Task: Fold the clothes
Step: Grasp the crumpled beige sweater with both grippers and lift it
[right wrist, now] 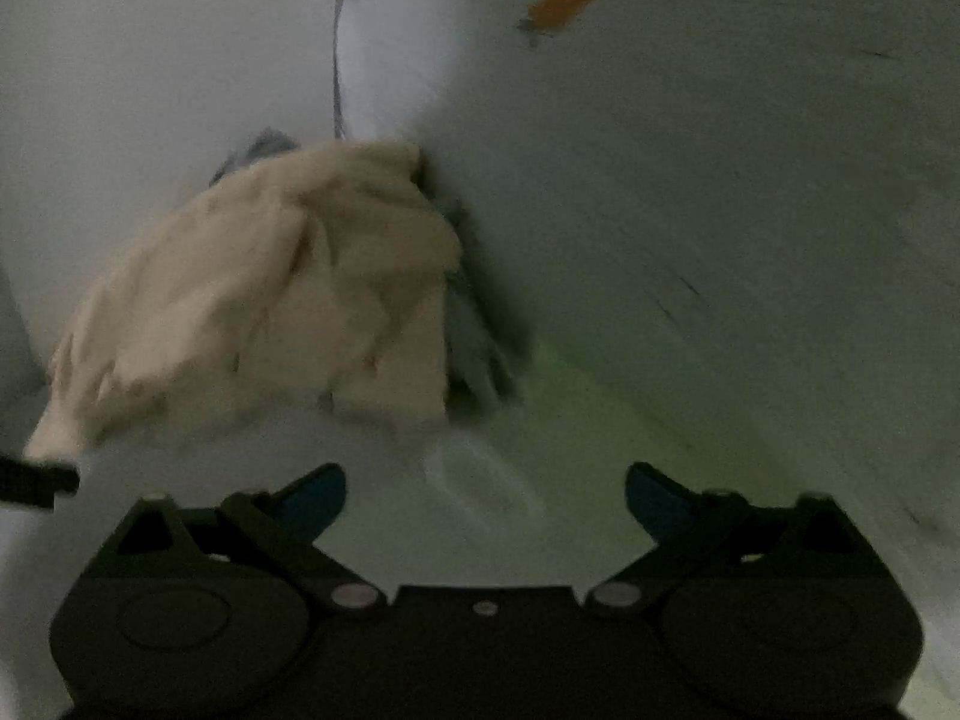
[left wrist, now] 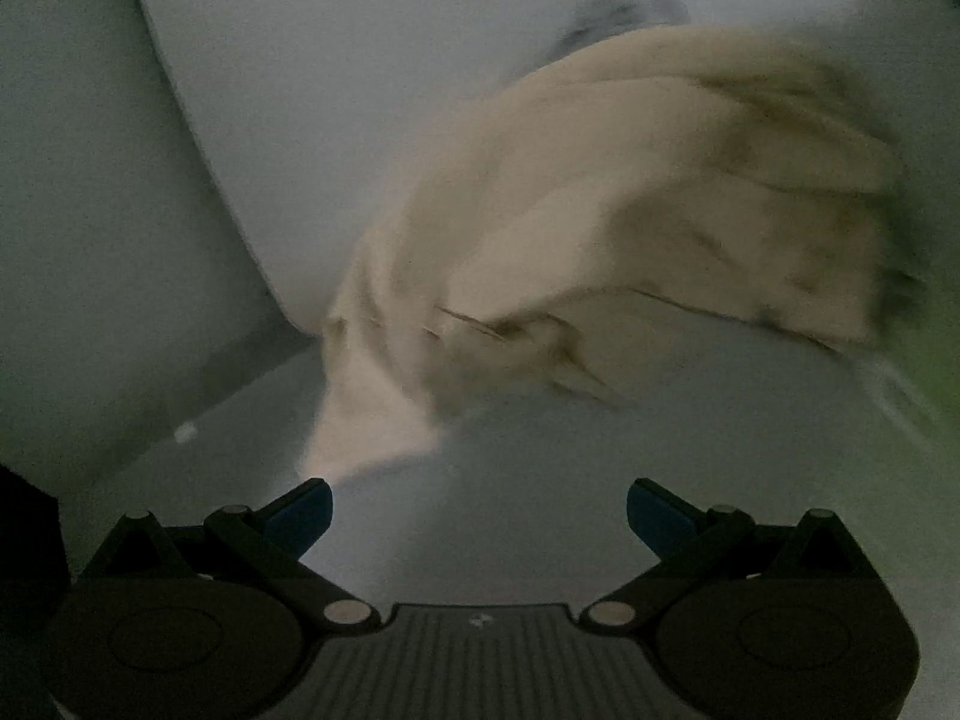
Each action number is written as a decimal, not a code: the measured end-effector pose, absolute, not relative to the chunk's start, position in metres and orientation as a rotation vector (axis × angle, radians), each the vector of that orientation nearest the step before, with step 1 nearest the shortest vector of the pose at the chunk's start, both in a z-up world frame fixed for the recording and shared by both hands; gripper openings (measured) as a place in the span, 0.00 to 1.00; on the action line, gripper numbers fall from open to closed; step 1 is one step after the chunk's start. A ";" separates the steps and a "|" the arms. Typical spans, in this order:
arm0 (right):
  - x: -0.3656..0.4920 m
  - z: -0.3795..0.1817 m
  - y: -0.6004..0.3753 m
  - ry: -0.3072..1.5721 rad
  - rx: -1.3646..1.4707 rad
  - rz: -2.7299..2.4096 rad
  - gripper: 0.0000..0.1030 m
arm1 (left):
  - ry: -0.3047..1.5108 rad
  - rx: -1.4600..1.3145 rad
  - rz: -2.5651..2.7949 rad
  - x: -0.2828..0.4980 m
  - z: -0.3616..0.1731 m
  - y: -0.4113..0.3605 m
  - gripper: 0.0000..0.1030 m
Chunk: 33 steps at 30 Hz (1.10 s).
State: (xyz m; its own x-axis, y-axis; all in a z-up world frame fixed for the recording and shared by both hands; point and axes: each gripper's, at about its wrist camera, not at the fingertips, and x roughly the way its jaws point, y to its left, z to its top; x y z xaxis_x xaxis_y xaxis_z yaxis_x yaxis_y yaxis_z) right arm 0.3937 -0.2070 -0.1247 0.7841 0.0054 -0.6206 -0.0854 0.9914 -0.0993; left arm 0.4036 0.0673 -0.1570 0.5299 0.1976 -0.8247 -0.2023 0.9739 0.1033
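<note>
A crumpled beige garment lies in a heap on a pale surface, pushed up against a white wall. It also shows in the right wrist view, ahead and to the left. My left gripper is open and empty, just short of the garment's near corner. My right gripper is open and empty, a little in front of the heap. A grey-blue cloth lies partly hidden under the beige garment's right side. Both views are dim and blurred.
White walls meet in a corner behind the heap. An orange mark and a thin dark line show on the wall. A dark object pokes in at the left edge.
</note>
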 end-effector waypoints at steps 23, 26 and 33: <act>0.429 -0.100 -0.195 0.445 -0.053 0.049 0.03 | 0.893 -0.115 0.220 0.399 -0.130 0.078 0.10; 0.368 -0.086 -0.225 0.441 -0.036 -0.039 0.03 | 0.883 -0.094 0.141 0.360 -0.105 0.053 0.10; 0.193 -0.070 -0.328 0.468 0.035 -0.354 0.03 | 0.864 -0.035 -0.109 0.254 -0.064 -0.023 0.10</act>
State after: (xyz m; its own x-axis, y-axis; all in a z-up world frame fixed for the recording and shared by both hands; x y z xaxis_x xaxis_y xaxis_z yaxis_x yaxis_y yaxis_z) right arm 0.1928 -0.3284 -0.0703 0.8330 -0.3260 -0.4471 0.3417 0.9386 -0.0477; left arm 0.2541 -0.0235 -0.0645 0.6446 -0.1099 -0.7566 0.0814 0.9939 -0.0750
